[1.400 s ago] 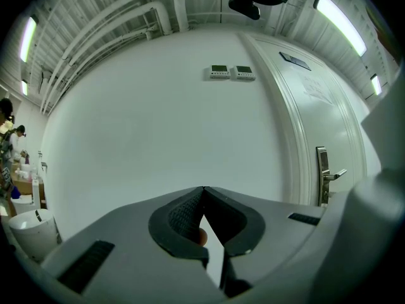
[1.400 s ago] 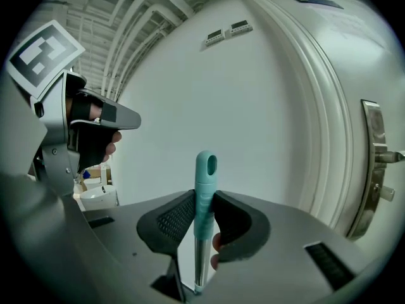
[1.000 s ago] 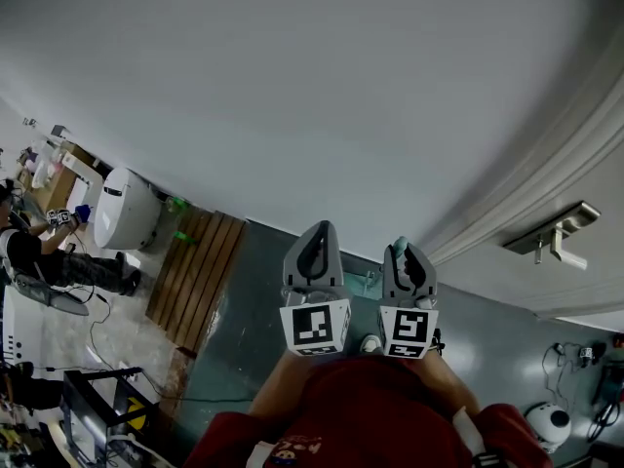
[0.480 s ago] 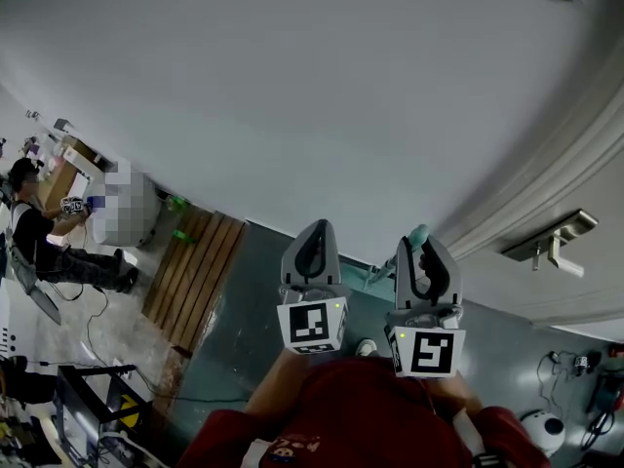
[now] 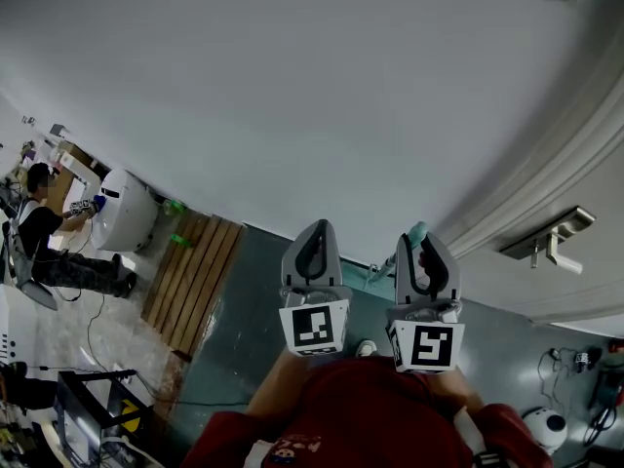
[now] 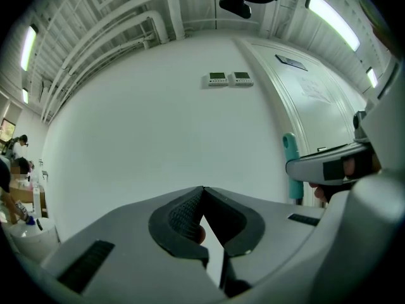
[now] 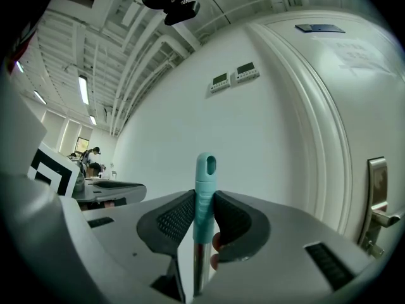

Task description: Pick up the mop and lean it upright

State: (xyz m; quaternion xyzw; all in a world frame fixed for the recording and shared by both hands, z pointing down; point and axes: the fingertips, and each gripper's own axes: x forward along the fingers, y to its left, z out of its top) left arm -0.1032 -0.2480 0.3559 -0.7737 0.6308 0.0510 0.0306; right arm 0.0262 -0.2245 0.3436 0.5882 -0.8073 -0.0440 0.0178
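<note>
The right gripper (image 7: 204,200) pinches the mop (image 7: 205,176) by its teal grip, one ribbed pad pressed to each side. The pole stands upright between them, with its slotted end above the fingertips and the bare metal shaft running down out of sight. Only this gripper's own view shows that hold. From the head view just the teal tip peeks over the gripper, close to the white wall (image 5: 292,96) beside the door frame. No view shows the mop's head.

The left gripper (image 6: 202,190) has its fingers pressed together at the tips with nothing between them, and it points at the wall. Its view catches the mop from the side — the teal end upright at the right edge, just beside the door.

Two small wall panels (image 6: 228,78) show in both gripper views but not from the head. The head view alone gives the floor — a wooden pallet (image 5: 195,276), a person (image 5: 39,242) at far left. A door handle (image 7: 378,198) sits to the right.
</note>
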